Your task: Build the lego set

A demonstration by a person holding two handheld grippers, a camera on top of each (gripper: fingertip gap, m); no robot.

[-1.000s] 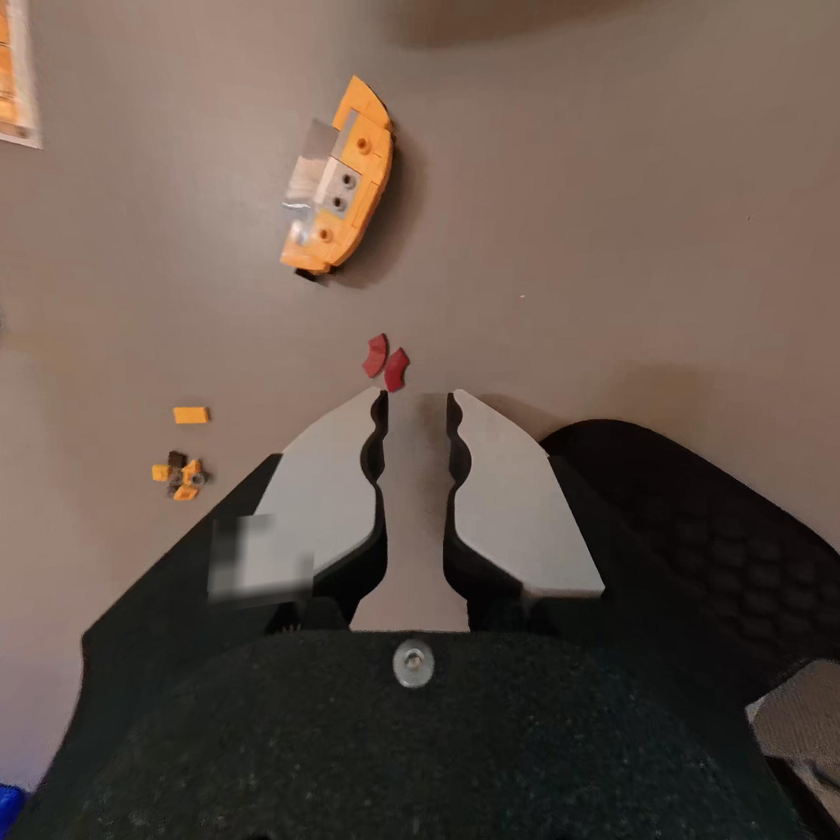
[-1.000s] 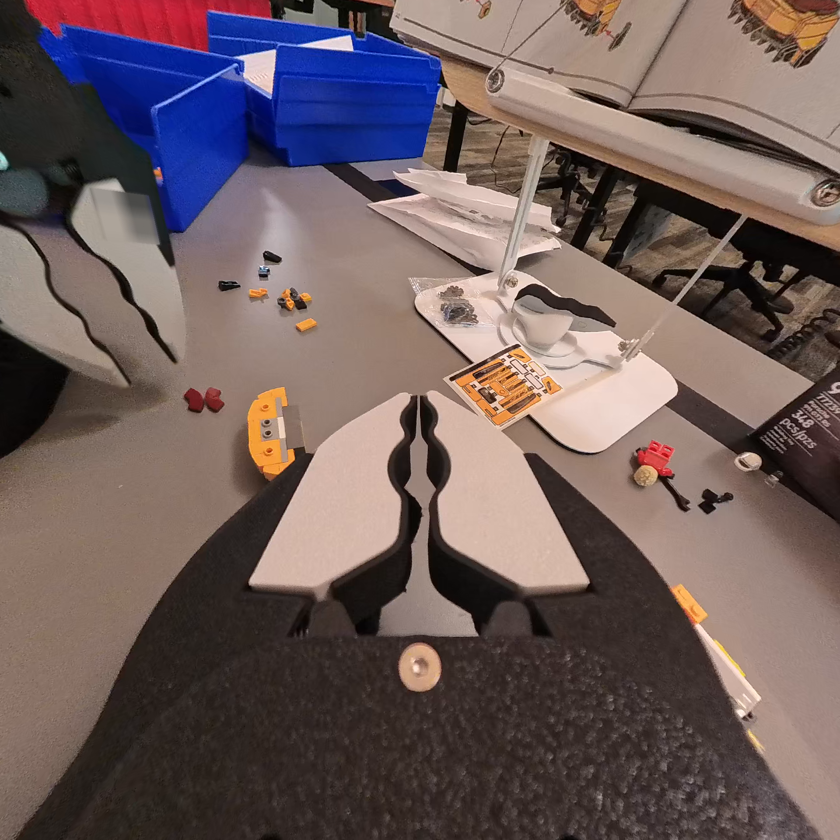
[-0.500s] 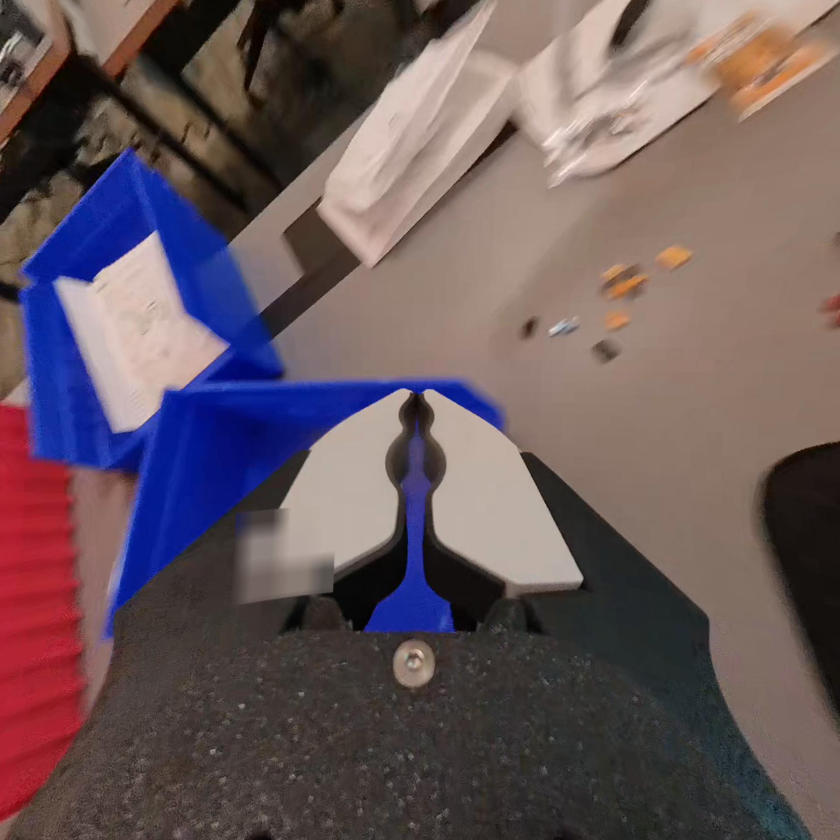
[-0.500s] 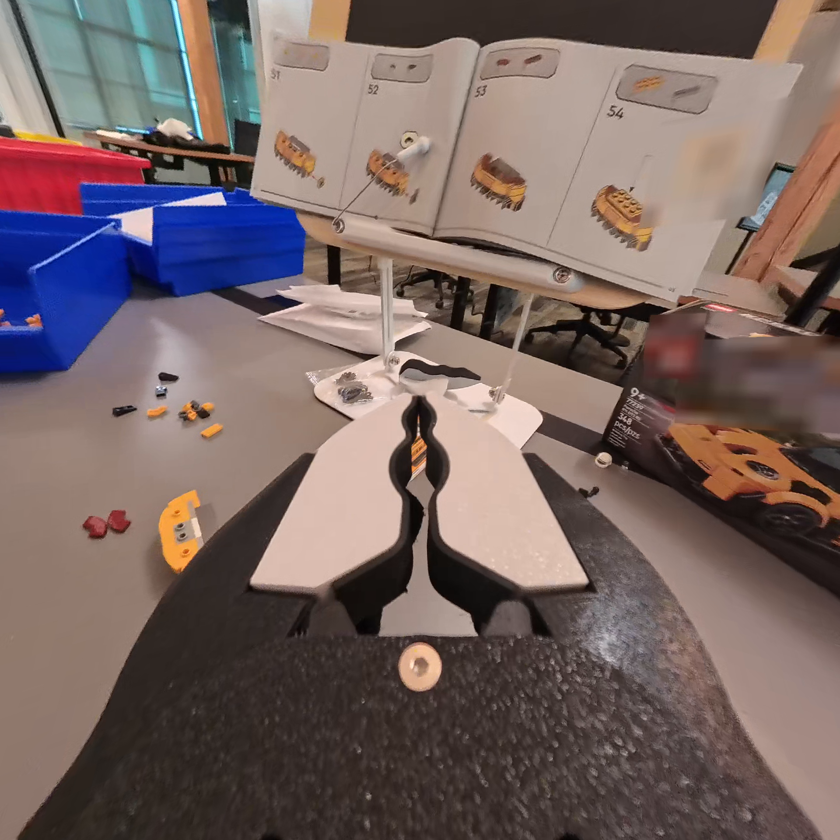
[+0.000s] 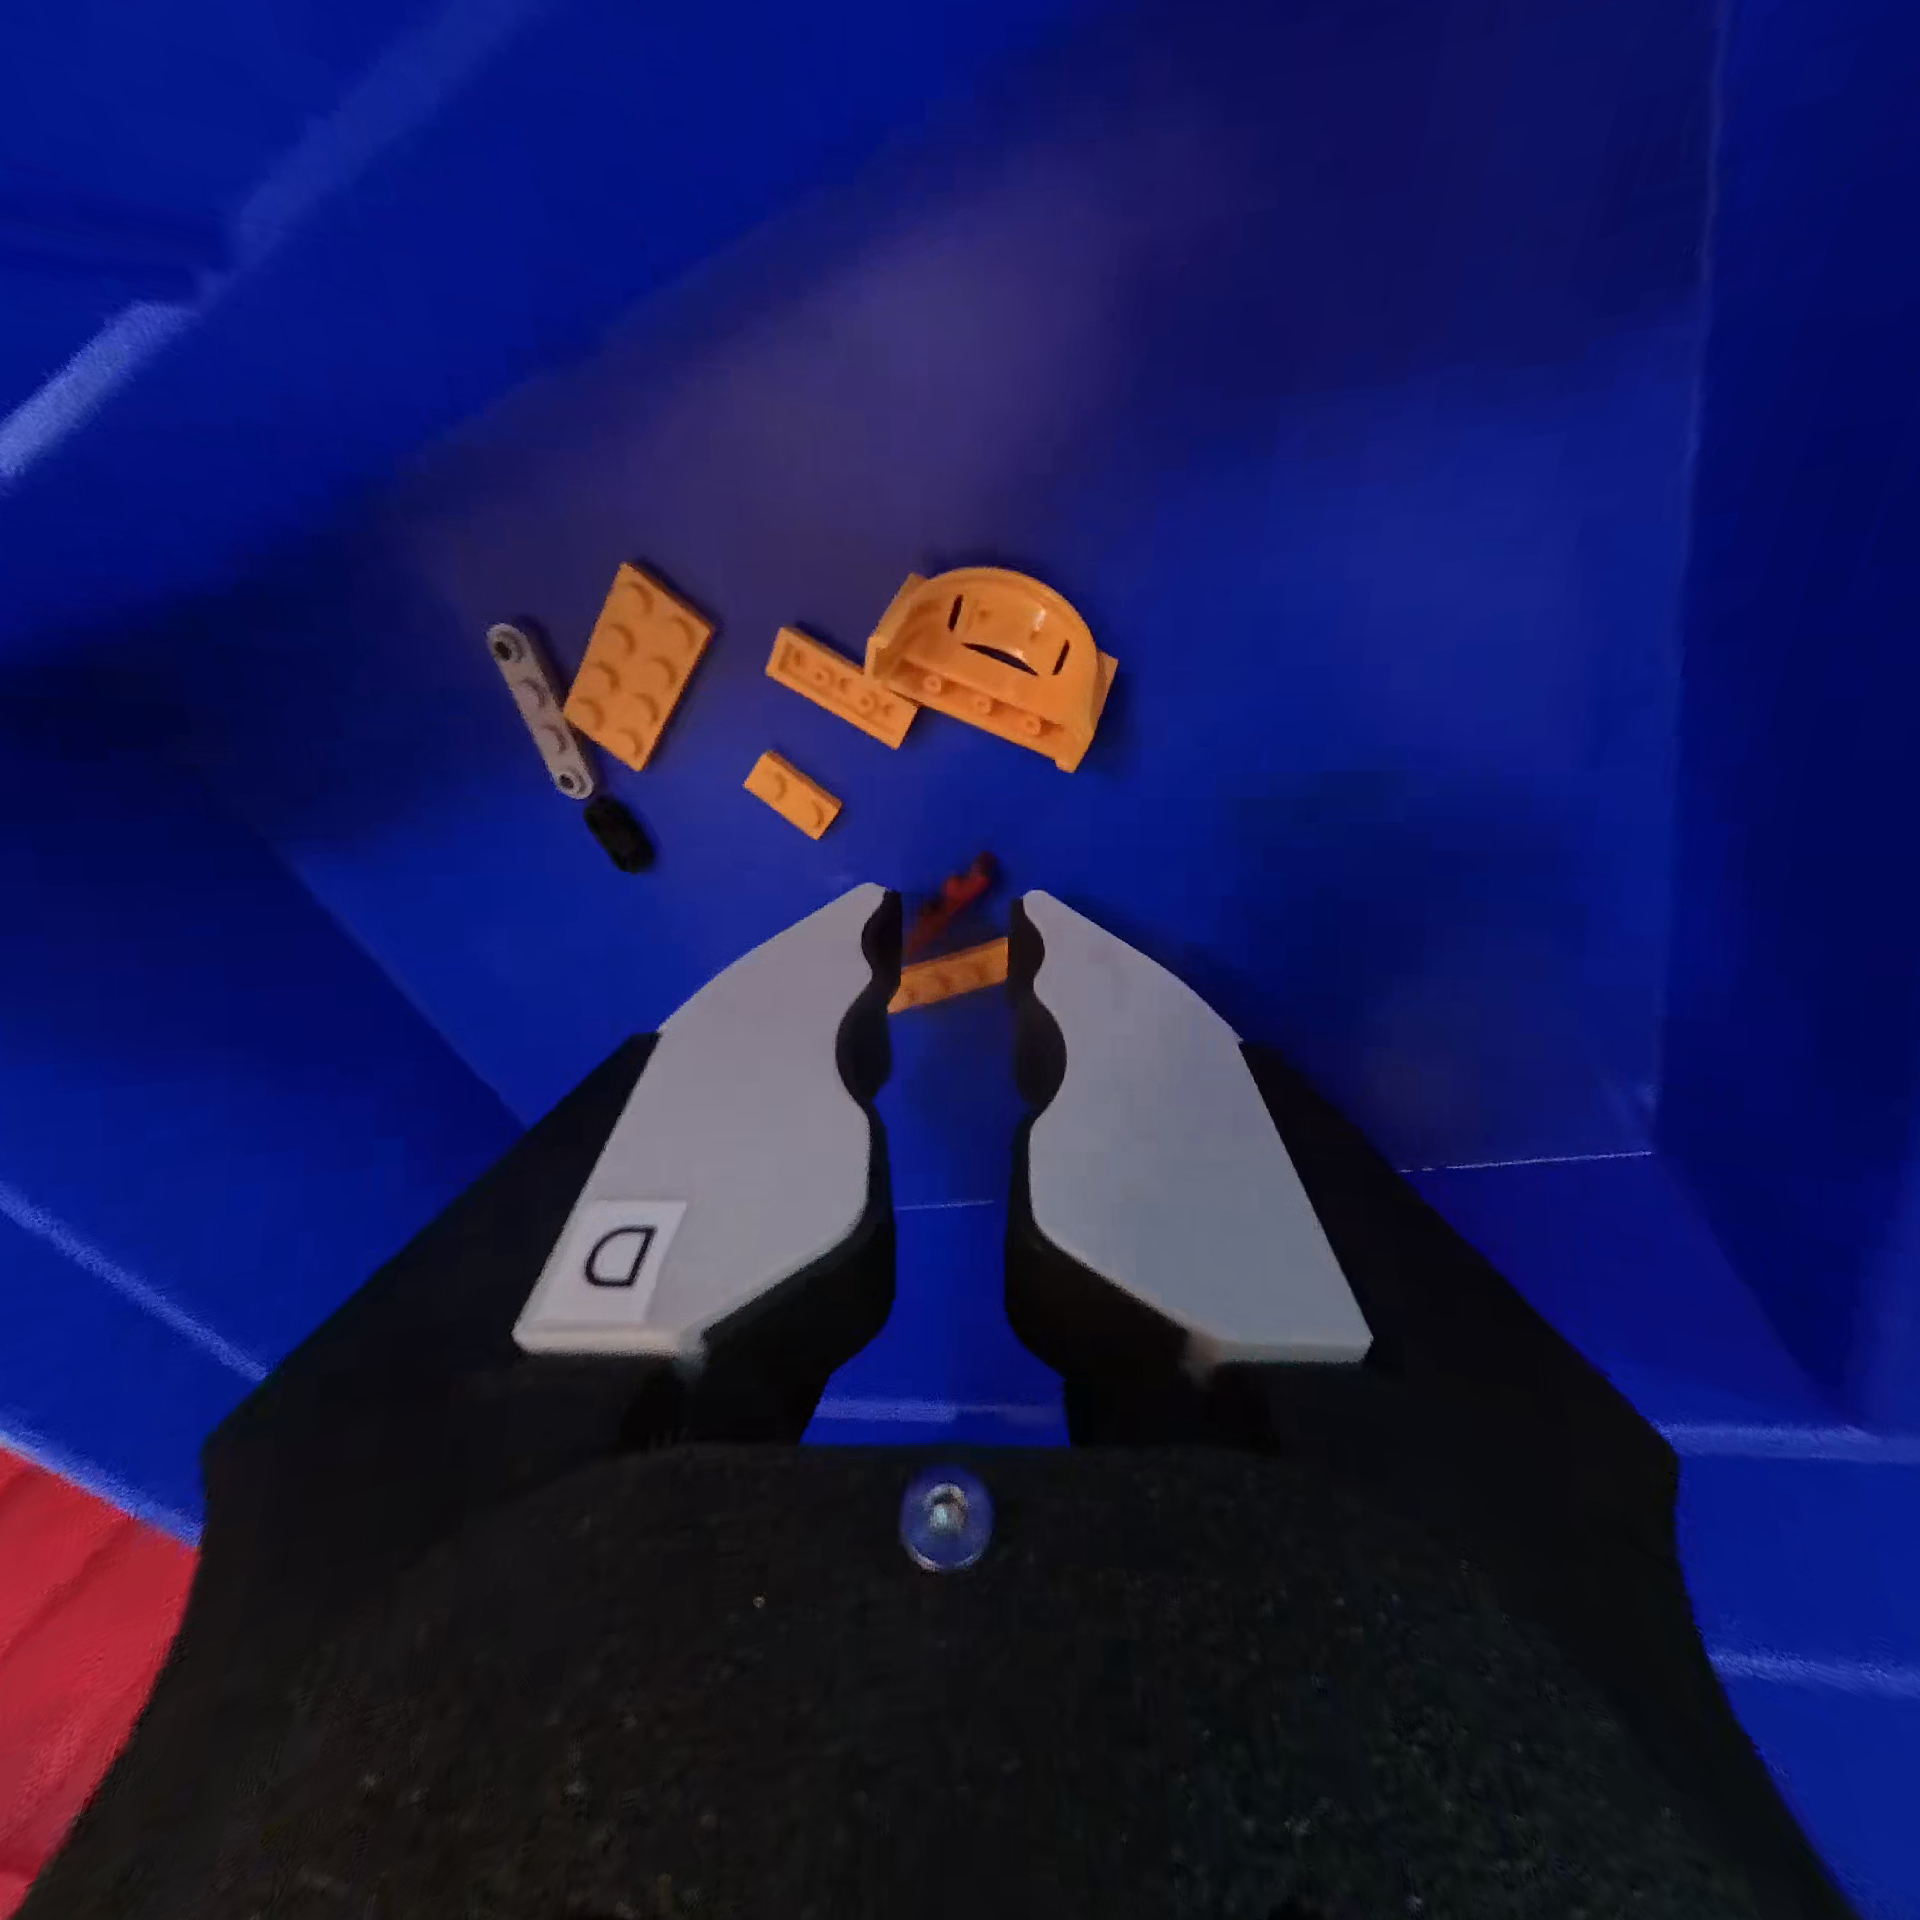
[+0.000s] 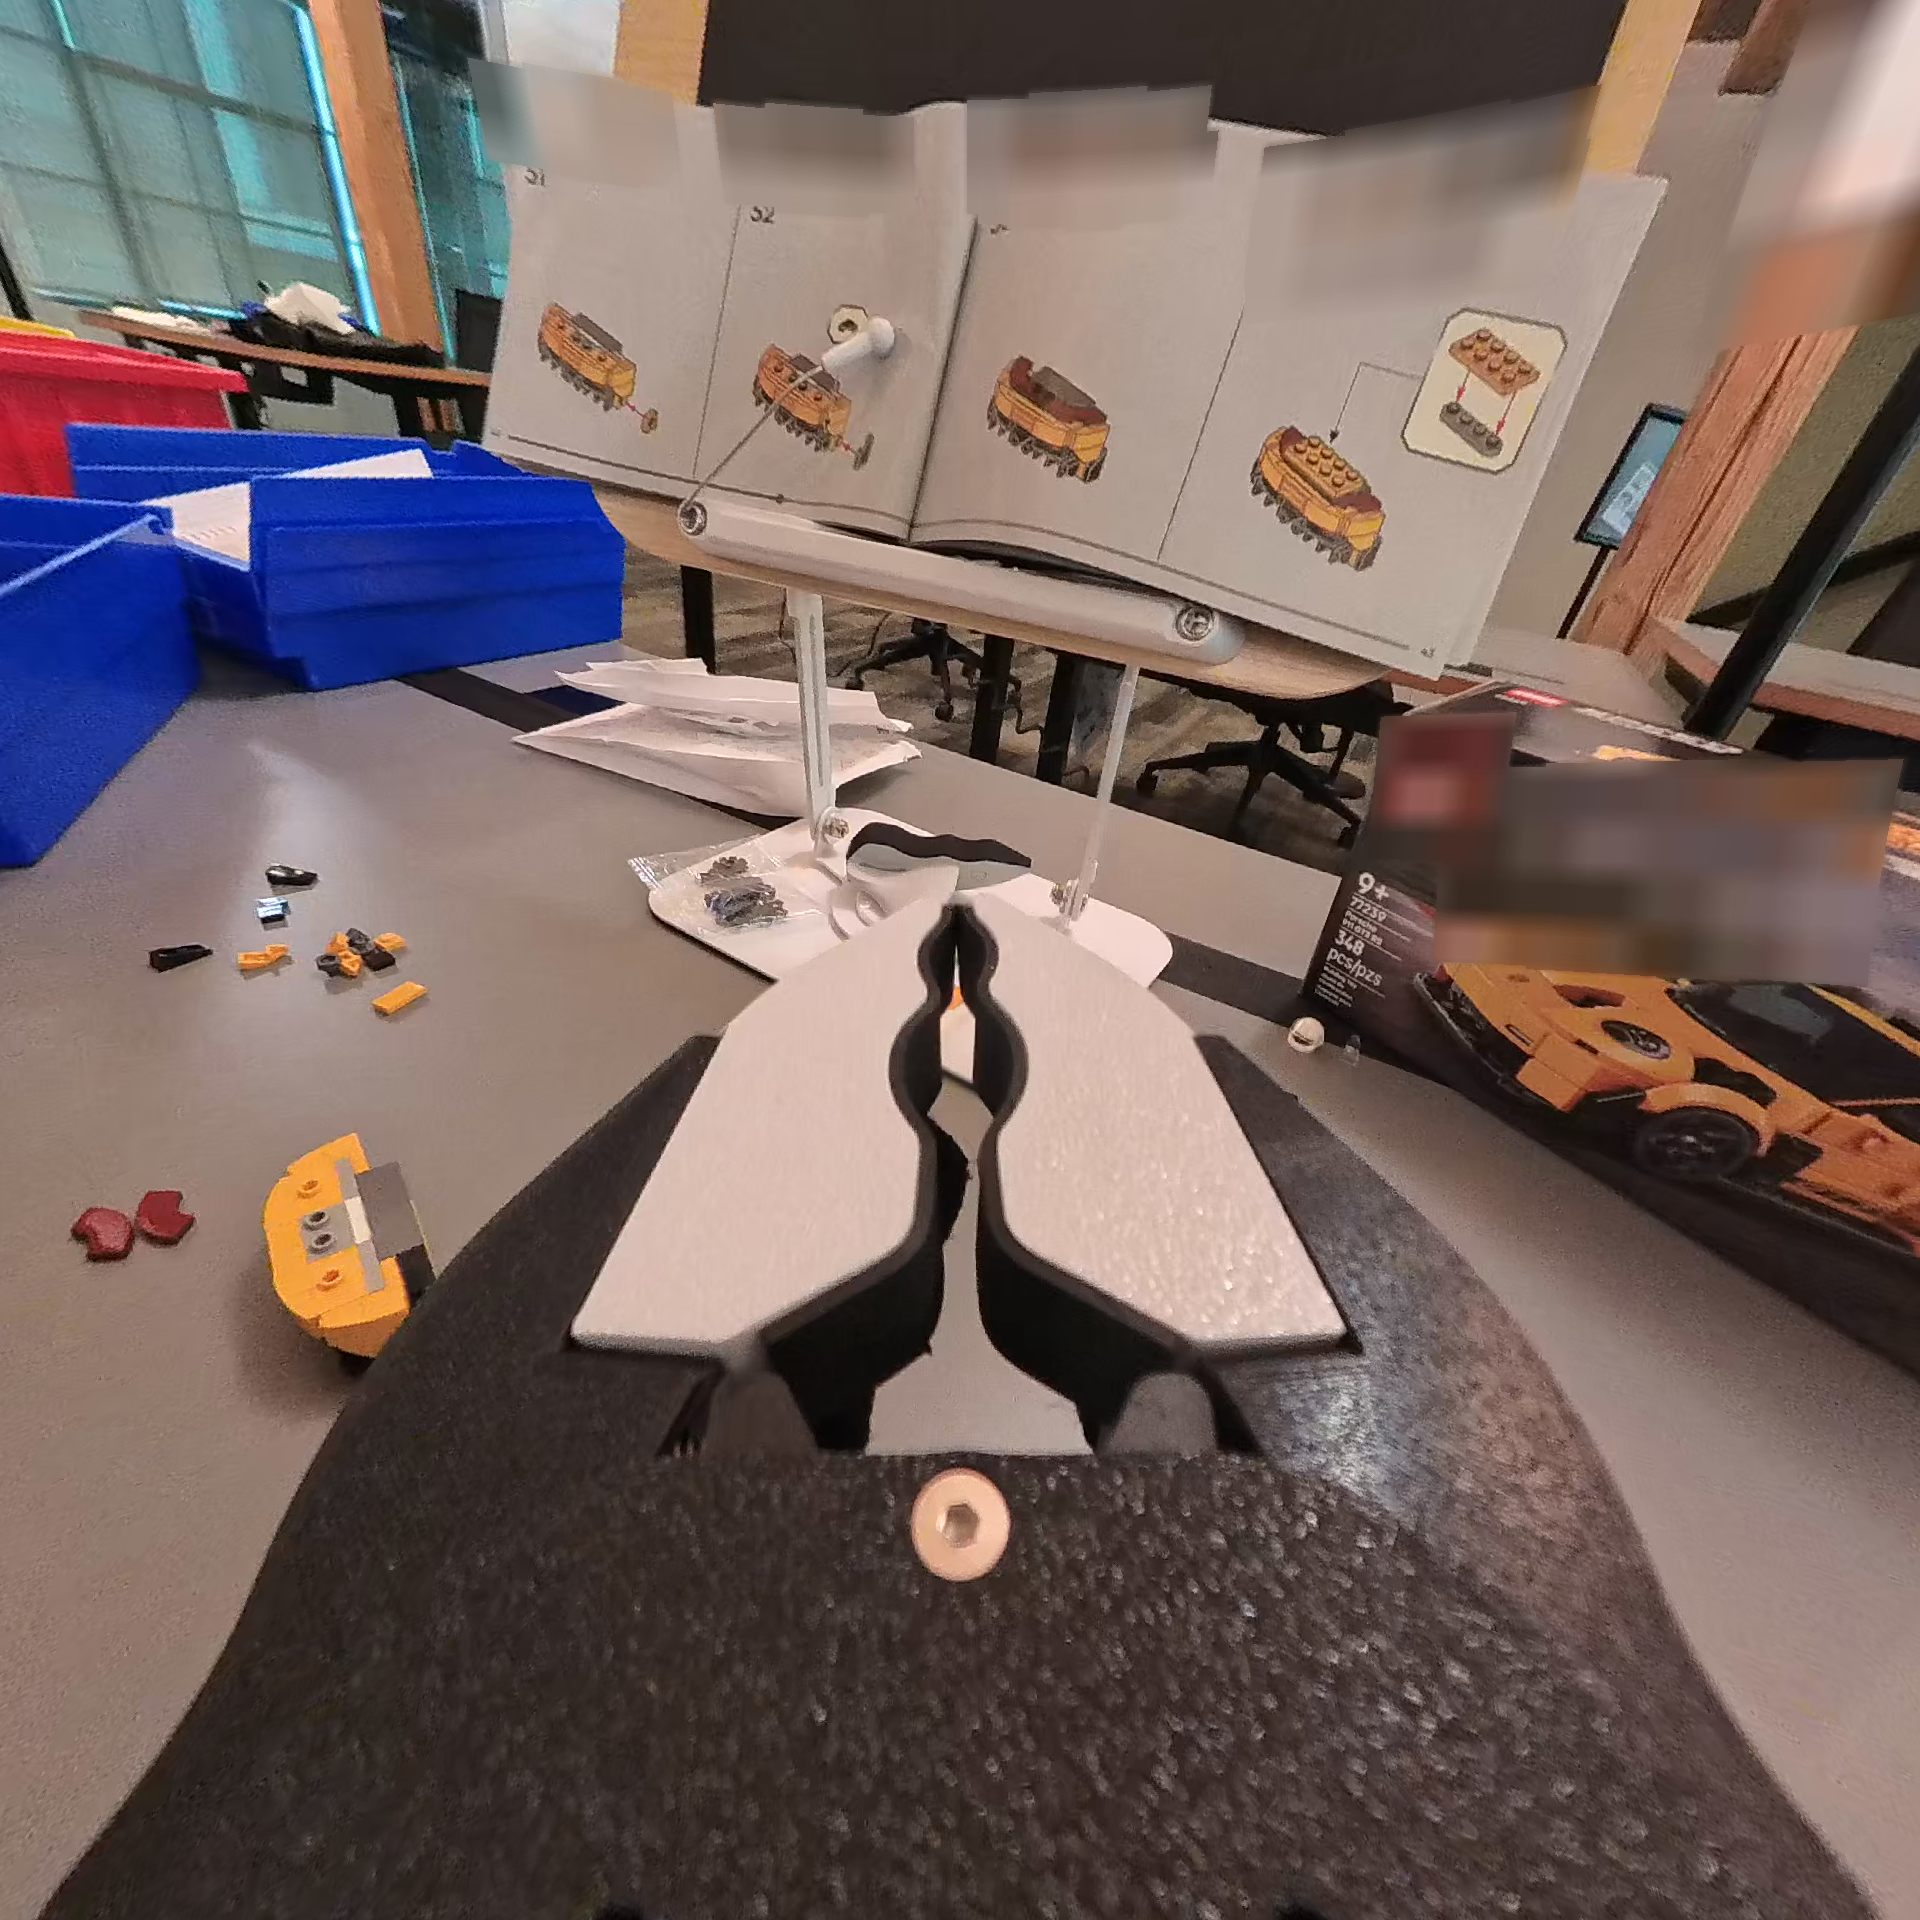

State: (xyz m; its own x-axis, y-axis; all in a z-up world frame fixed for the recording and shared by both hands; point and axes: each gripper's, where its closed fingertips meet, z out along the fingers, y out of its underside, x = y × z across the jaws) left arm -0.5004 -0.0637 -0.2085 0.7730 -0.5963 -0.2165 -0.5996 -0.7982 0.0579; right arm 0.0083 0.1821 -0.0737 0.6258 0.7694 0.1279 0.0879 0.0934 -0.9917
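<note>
My left gripper [image 5: 948, 902] is open inside a blue bin [image 5: 1351, 416], just above a small orange plate [image 5: 951, 975] and a red piece [image 5: 948, 896]. Farther in lie an orange 2x3 plate [image 5: 636, 665], a grey strip [image 5: 538, 709], a black piece [image 5: 617, 831], a long orange plate [image 5: 840, 686], a small orange plate [image 5: 792, 794] and an orange arched piece [image 5: 995, 661]. My right gripper [image 6: 956, 918] is shut and empty above the grey table [image 6: 520, 831]. The part-built orange model [image 6: 335, 1243] and two dark red pieces [image 6: 133, 1222] lie at its left.
An open instruction book [image 6: 1039, 353] stands on a white stand [image 6: 935, 894] ahead. Loose orange and black pieces [image 6: 343, 952] lie left of it. Blue bins [image 6: 395, 561] and a red bin [image 6: 83, 405] stand at the back left. The set's box [image 6: 1662, 997] is at right. Across from one pair of fingers to the other is roughly 60 centimeters. The right gripper is farther from the long orange plate [image 5: 840, 686], some 55 centimeters, than the left, some 4 centimeters. My left tips are roughly 6 centimeters from the black piece [image 5: 617, 831].
My left gripper swung away from the table into the blue bin and opened over the pieces there. My right gripper stayed shut and tilted up towards the book.
</note>
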